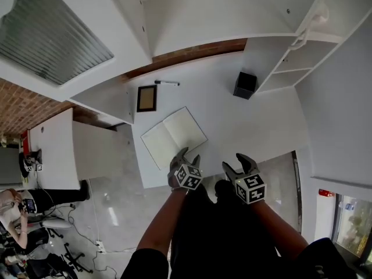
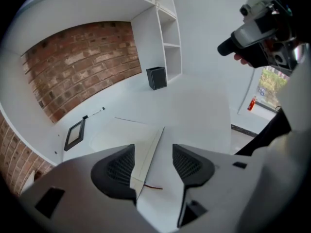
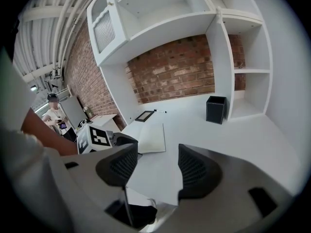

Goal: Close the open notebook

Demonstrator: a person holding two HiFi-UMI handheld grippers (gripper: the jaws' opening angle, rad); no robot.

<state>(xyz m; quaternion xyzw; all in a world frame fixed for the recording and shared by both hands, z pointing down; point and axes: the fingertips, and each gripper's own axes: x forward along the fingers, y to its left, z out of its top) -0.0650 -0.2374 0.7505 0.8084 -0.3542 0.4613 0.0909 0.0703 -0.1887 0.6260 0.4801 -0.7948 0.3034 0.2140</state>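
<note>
Notebook (image 1: 174,137) lies open and flat on the white table (image 1: 250,127), left of middle, with the near end of its spine close to the table's near edge. Your left gripper (image 1: 188,157) sits right at that end, jaws wide apart and gripping nothing. In the left gripper view the spine line and a thin red ribbon (image 2: 154,187) run between them. Your right gripper (image 1: 235,164) hovers just to the right, off the book, jaws also apart and empty.

Handling, my read: light and thin, with floppy pages and probably stiffer covers. The flat edges give a jaw little to get under, so expect it to skate on the smooth top. Take one half by its outer edge, cover and pages together, and swing it over the spine. Steady the other half if it slides.

Hard to make out: the covers face down, the thickness is unclear, and in the head view your left gripper hides the spine's near end.
</note>
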